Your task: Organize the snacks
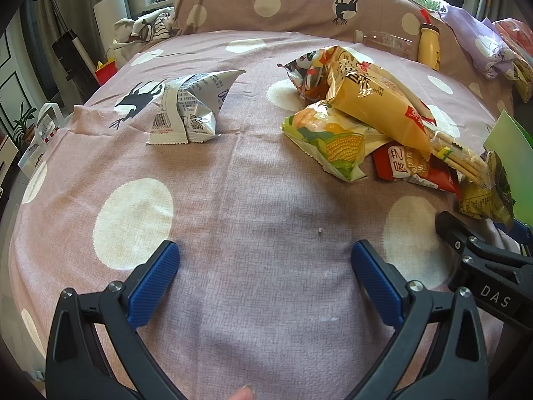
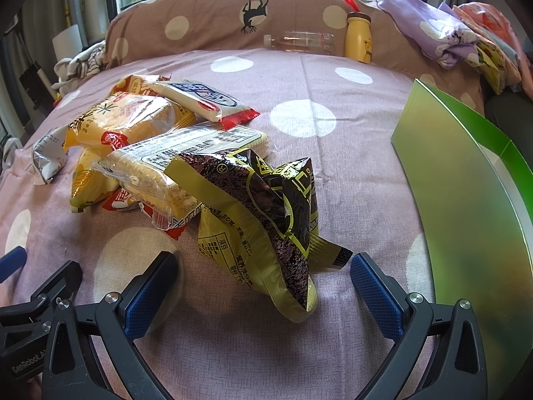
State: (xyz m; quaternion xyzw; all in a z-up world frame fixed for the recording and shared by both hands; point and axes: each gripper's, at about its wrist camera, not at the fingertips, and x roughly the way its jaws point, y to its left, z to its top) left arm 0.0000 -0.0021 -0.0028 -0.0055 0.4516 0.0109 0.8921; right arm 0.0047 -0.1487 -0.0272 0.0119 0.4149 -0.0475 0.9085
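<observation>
A heap of snack packets lies on the pink spotted bedspread (image 1: 233, 183). A big yellow packet (image 1: 376, 106) rests on a corn-printed green packet (image 1: 333, 140) and a red one (image 1: 413, 166). A white packet (image 1: 190, 110) lies apart at the left. My left gripper (image 1: 265, 260) is open over bare cloth, short of the heap. My right gripper (image 2: 263, 273) is open, and the lower end of a dark maroon and yellow packet (image 2: 266, 206) lies between its fingers. Behind that packet are a clear cracker sleeve (image 2: 160, 166) and a white-and-red packet (image 2: 203, 100).
A green box (image 2: 466, 200) stands open at the right, close to my right gripper. At the pillow lie a clear bottle (image 2: 299, 41) and a yellow bottle (image 2: 358, 38). Folded lilac cloth (image 2: 443, 40) is at the far right. The bed's left edge drops to the floor.
</observation>
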